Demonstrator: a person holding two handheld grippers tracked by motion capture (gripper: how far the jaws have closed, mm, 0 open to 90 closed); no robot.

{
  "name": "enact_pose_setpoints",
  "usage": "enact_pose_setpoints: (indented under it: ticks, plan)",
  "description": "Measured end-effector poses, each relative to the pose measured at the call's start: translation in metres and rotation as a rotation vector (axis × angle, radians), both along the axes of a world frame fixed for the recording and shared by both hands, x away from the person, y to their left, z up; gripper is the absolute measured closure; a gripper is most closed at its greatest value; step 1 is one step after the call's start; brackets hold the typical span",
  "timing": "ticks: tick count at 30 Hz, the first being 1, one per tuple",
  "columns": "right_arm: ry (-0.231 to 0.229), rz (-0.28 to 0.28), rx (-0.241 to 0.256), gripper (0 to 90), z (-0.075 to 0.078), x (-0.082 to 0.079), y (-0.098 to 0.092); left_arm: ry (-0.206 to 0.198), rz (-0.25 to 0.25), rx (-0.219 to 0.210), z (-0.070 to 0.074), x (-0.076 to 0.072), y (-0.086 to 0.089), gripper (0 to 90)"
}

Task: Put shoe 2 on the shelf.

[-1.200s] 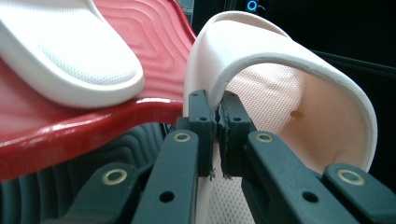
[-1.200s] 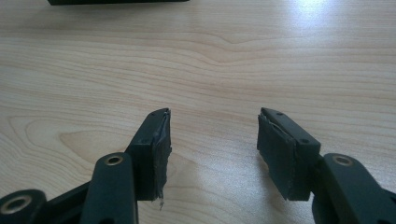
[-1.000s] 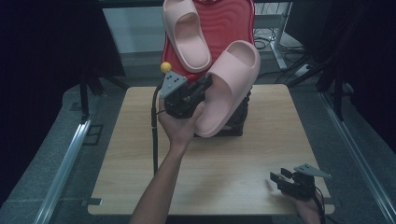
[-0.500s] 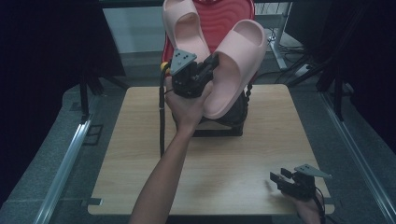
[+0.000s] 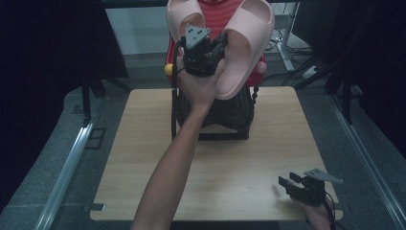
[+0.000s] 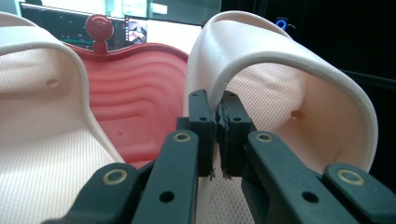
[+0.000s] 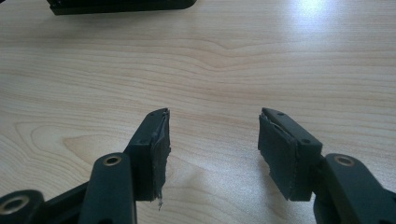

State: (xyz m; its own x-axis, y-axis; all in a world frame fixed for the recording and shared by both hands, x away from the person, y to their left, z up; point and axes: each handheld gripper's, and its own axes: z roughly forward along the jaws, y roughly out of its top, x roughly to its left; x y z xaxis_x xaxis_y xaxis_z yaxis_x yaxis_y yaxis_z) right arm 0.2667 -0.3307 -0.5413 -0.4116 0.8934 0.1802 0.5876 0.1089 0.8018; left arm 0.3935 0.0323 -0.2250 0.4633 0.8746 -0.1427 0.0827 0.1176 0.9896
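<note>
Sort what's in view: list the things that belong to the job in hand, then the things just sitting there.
In the job:
- left gripper, shut on the strap of the right pink slipper
- left pink slipper, already on the rack
- red slipper rack

Just there:
- right gripper, open over the wooden table
- black rack base

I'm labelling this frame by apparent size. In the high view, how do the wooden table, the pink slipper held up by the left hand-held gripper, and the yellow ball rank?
1. wooden table, by far the largest.
2. pink slipper clamped in the left hand-held gripper, though being raised toward the camera enlarges it.
3. yellow ball, smallest.
</note>
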Motion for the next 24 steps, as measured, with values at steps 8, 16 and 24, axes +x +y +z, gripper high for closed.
enact_pose_setpoints:
  ticks: [8,16,24]
  plan:
    - [0.002,-0.012,0.008,42.7,-0.001,0.001,-0.003,0.013,0.040,0.013,0.014,0.021,-0.010,85.5]
    - [-0.003,-0.033,0.020,41.4,0.001,-0.001,-0.007,0.014,0.078,0.028,0.025,0.040,-0.025,85.6]
    - [-0.006,-0.040,0.029,41.1,0.003,-0.002,-0.007,0.028,0.148,0.034,0.026,0.062,-0.040,85.5]
